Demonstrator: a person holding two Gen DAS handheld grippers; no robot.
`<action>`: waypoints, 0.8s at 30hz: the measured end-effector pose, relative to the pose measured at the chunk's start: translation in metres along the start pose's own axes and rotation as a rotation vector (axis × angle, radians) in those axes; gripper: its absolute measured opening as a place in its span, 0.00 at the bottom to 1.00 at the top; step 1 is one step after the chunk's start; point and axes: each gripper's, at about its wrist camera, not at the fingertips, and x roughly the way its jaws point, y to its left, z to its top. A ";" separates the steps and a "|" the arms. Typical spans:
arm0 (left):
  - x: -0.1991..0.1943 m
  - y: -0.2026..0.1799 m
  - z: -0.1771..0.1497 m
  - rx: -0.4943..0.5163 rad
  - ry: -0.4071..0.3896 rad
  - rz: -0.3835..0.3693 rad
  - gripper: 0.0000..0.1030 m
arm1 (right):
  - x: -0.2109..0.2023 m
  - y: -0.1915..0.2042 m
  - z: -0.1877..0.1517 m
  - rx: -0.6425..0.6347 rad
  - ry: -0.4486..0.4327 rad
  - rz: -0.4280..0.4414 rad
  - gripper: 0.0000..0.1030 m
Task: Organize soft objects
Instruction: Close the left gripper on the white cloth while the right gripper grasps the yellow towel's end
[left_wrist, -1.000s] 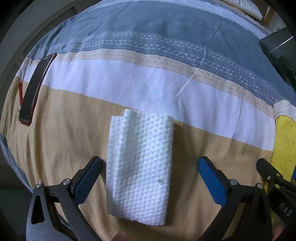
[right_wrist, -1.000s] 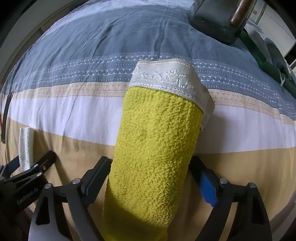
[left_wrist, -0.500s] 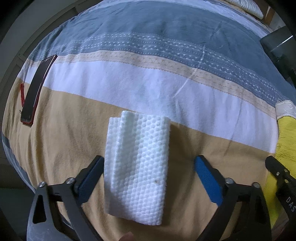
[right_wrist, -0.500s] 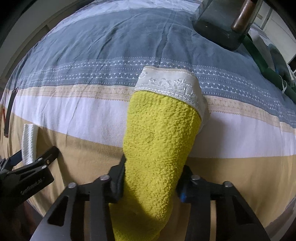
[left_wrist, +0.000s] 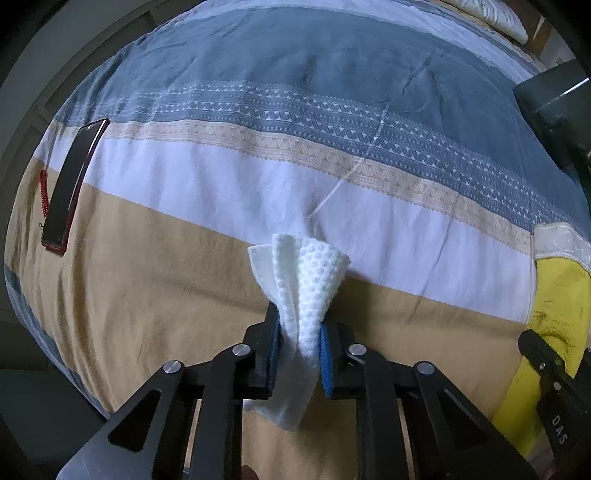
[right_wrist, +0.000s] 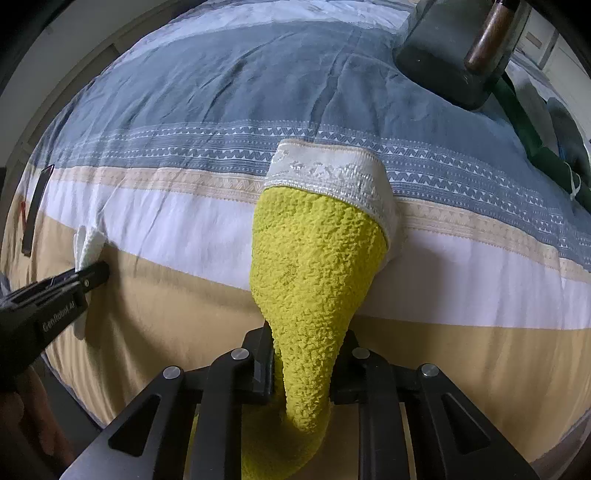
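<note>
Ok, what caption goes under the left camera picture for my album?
Left gripper pinching a white cloth over the striped bed cover.

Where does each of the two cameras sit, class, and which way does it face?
Left wrist: on the left gripper, looking steeply down at the striped bedspread; its fingers pinch a white waffle cloth.
Right wrist: on the right gripper, looking steeply down; its fingers squeeze a yellow towel.
Shared: bedspread, both cloths, the phone, and each other's gripper at the frame edge.
</note>
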 end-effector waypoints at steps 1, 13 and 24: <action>-0.003 0.000 0.002 -0.001 0.000 0.003 0.14 | -0.005 -0.001 -0.002 -0.004 -0.001 0.002 0.18; -0.032 -0.035 0.014 0.027 -0.027 0.027 0.13 | -0.031 -0.020 -0.004 -0.037 -0.023 0.026 0.18; -0.055 -0.091 0.030 0.067 -0.052 -0.033 0.13 | -0.043 -0.033 0.002 -0.071 -0.046 0.023 0.18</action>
